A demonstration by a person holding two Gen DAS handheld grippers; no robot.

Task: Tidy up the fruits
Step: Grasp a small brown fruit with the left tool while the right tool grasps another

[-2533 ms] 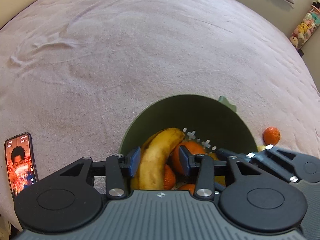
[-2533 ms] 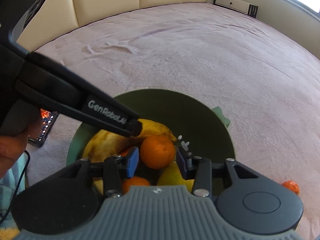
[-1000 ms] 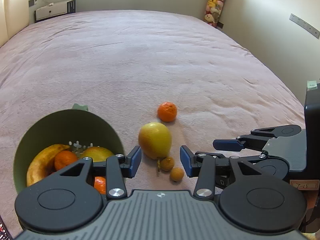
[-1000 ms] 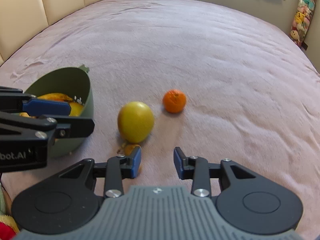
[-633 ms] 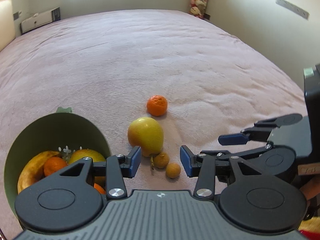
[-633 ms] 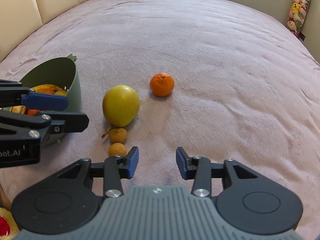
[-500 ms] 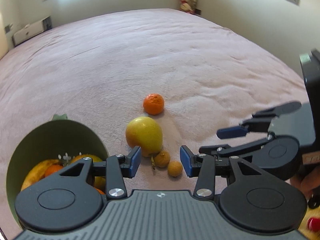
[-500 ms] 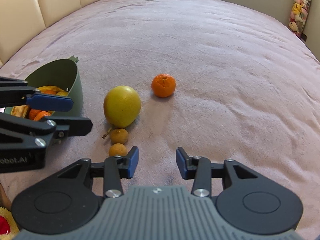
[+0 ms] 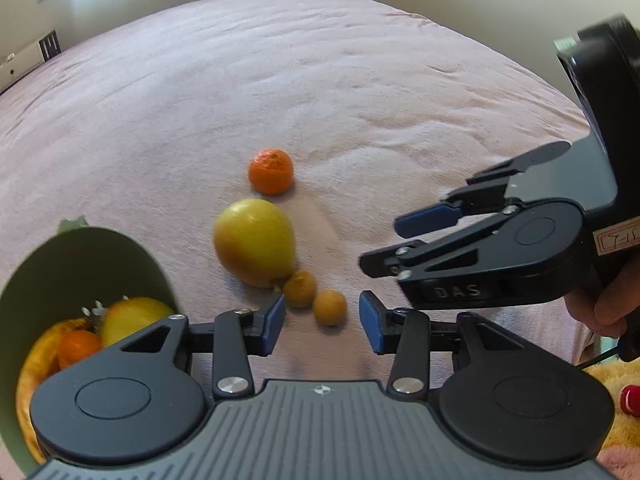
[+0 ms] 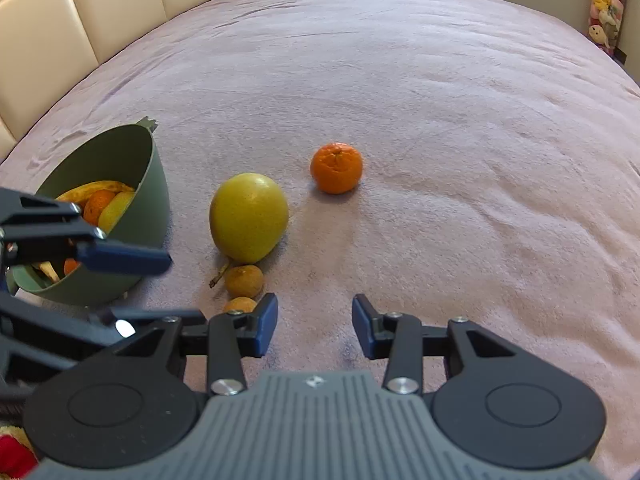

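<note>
1. The left gripper had a grey ribbed body, black linkage arms with round black hubs, silver screws at the joints and blue pads on the fingers.
2. The right gripper had the same grey ribbed body, black arms, silver screws and blue pads.
3. From the left wrist view, the right gripper's black side carried raised letters "DAS" and a white handwritten label behind the hub.
</note>
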